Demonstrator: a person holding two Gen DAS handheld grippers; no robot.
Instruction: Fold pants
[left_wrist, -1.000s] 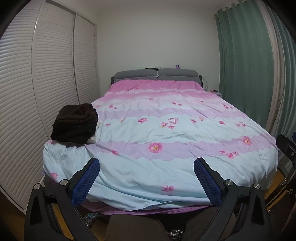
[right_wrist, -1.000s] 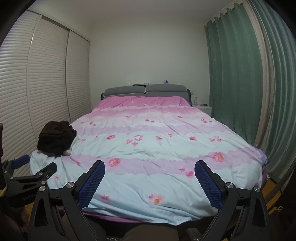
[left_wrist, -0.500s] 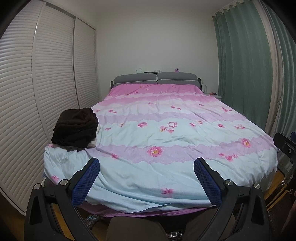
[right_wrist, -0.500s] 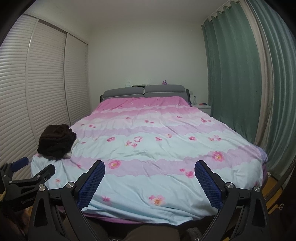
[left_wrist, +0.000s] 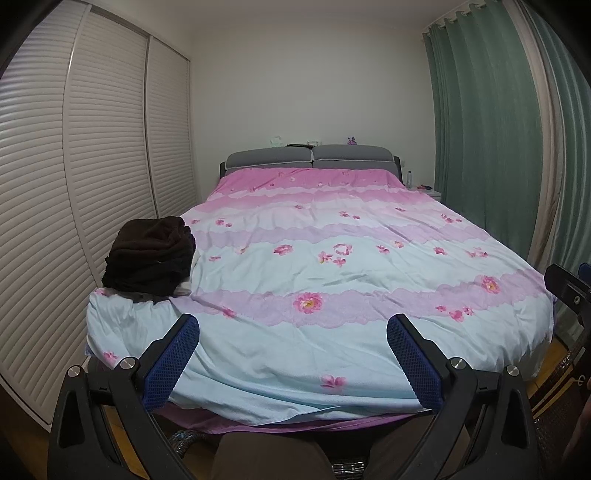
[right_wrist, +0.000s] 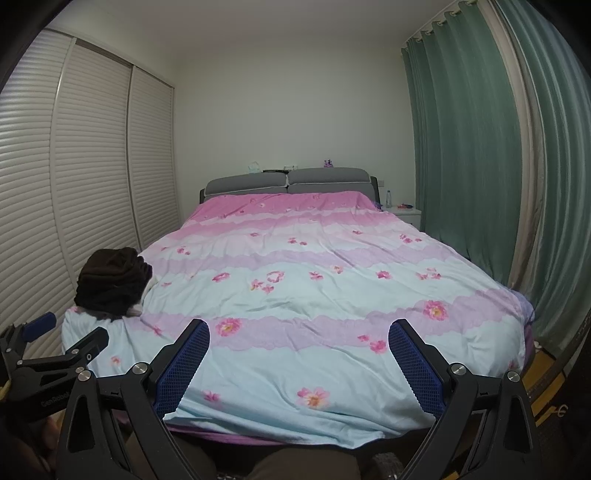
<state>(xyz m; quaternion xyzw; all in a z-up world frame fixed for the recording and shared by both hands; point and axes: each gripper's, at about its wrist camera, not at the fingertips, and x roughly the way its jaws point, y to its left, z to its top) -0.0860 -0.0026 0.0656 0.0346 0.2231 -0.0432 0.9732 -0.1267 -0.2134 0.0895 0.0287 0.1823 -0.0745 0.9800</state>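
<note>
A pile of dark brown and black pants (left_wrist: 149, 254) lies on the near left corner of the bed; it also shows in the right wrist view (right_wrist: 110, 284). My left gripper (left_wrist: 291, 343) is open and empty, held off the foot of the bed, to the right of the pile. My right gripper (right_wrist: 297, 347) is open and empty, at the foot of the bed too. The left gripper's fingers (right_wrist: 55, 339) show at the lower left of the right wrist view.
The bed (left_wrist: 369, 266) has a pink, lilac and pale blue flowered cover. White slatted wardrobe doors (left_wrist: 74, 166) run along the left. Green curtains (left_wrist: 491, 147) hang on the right. A white nightstand (right_wrist: 404, 213) stands by the grey headboard (right_wrist: 288, 181).
Both views have tilted upward a little, so the bed sits lower in frame. The pile of pants has not moved. Both grippers stay open.
</note>
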